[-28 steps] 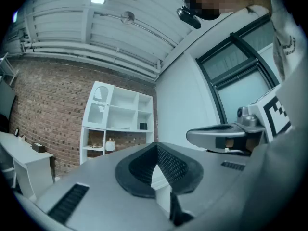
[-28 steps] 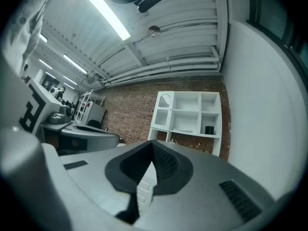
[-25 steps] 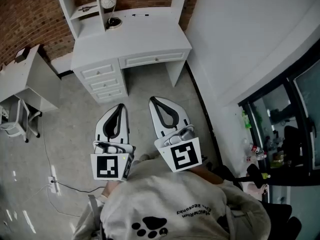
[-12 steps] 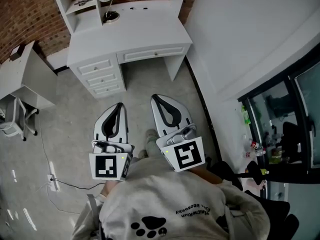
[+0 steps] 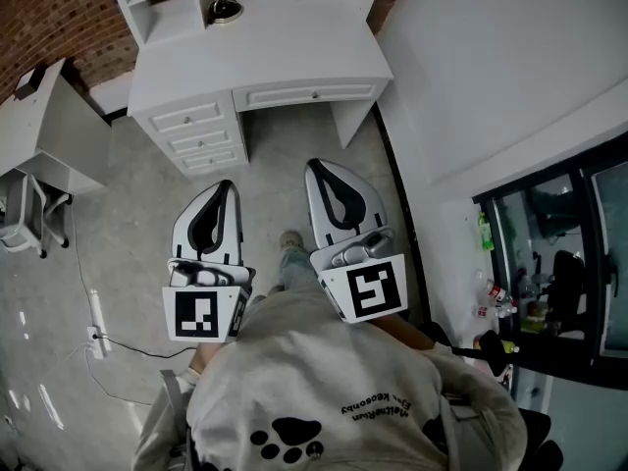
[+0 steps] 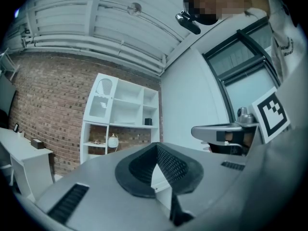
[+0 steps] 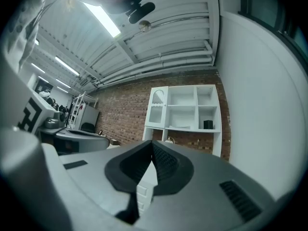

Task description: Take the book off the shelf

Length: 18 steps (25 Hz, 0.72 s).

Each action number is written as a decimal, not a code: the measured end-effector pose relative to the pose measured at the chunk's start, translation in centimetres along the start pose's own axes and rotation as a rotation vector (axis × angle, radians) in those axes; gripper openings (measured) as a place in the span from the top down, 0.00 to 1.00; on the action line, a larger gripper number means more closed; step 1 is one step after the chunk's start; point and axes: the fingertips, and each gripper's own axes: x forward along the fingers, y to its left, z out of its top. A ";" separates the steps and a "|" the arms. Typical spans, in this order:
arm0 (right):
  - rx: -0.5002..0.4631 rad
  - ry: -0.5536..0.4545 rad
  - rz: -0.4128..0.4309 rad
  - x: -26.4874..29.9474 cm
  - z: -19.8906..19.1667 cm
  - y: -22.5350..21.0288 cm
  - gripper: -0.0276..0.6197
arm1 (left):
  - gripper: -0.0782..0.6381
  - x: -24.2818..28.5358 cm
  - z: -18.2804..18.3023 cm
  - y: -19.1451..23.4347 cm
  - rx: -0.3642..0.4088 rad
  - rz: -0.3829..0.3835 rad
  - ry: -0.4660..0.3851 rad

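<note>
A white shelf unit [image 6: 122, 114] [image 7: 185, 109] stands on a white desk [image 5: 265, 52] against the brick wall, some way ahead of me. A thin flat thing [image 7: 180, 126], perhaps the book, lies on its middle shelf. Beside it stands a small dark box [image 7: 208, 124] [image 6: 148, 121]. My left gripper [image 5: 224, 186] [image 6: 156, 146] and right gripper [image 5: 316, 163] [image 7: 151, 143] are side by side over the floor, pointing at the desk. Both are shut with nothing between their jaws, well short of the shelf.
A white globe ornament [image 6: 113, 141] and a dark round dish [image 5: 225, 9] sit at the desk's back left. A second white table [image 5: 49, 126] and a chair [image 5: 20, 224] stand at the left. A cable [image 5: 98, 332] lies on the floor. A white wall [image 5: 491, 77] runs along the right.
The desk has come nearer and slid up the head view as both grippers move towards it. A foot now shows between the grippers. Both jaws stay shut.
</note>
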 end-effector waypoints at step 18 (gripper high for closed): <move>0.048 -0.054 0.154 14.8 -1.8 -8.2 0.93 | 0.88 14.7 1.1 5.1 0.034 0.097 -0.070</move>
